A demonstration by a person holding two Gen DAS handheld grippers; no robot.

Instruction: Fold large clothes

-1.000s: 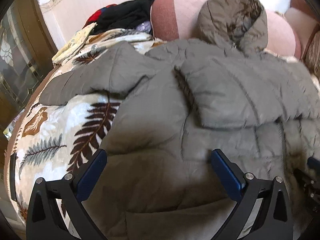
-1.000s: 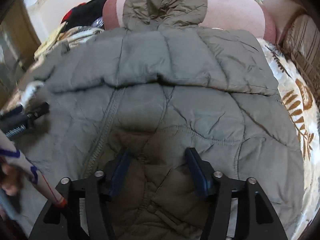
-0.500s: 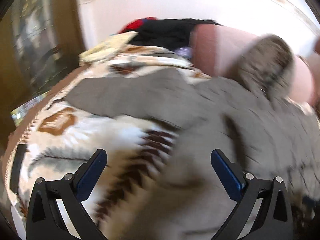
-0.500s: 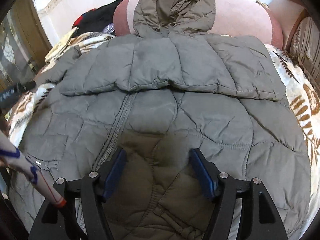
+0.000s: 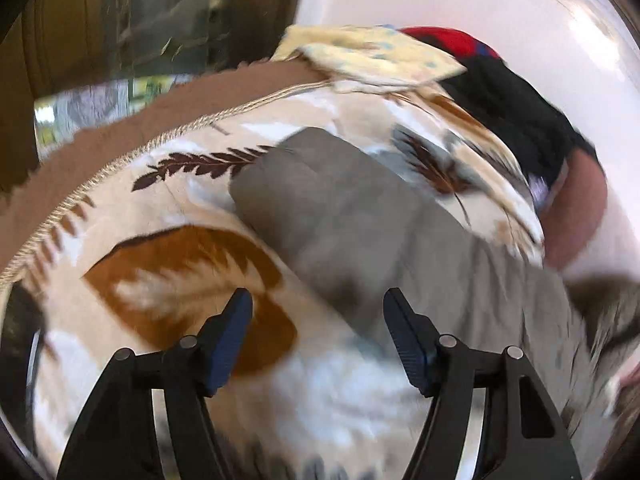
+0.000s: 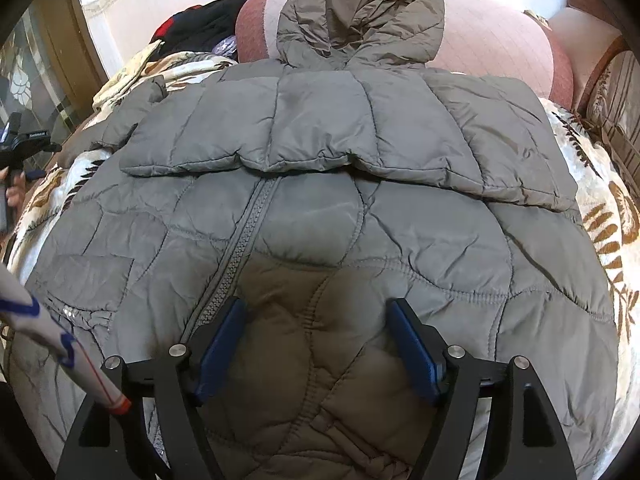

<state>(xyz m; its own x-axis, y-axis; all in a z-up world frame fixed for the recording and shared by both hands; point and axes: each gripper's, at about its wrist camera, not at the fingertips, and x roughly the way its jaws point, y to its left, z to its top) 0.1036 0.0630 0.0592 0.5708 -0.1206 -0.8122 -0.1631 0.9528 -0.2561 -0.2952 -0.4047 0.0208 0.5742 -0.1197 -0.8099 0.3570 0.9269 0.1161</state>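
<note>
Two tongs empty | left tongs narrowed, swung off body toward outstretched sleeve of grey quilted hooded puffer jacket on leaf-print blanket | right tongs parted above hem | sleeve fold likely next.

A home bedroom, leaf-print blanket across the bed, pink pillow, piled clothes, patterned glass door

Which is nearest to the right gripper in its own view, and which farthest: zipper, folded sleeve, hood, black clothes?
From the right gripper:
1. Zipper, just ahead, left.
2. Folded sleeve, across the jacket's chest.
3. Hood, against the pink cushion.
4. Black clothes, far left.
</note>
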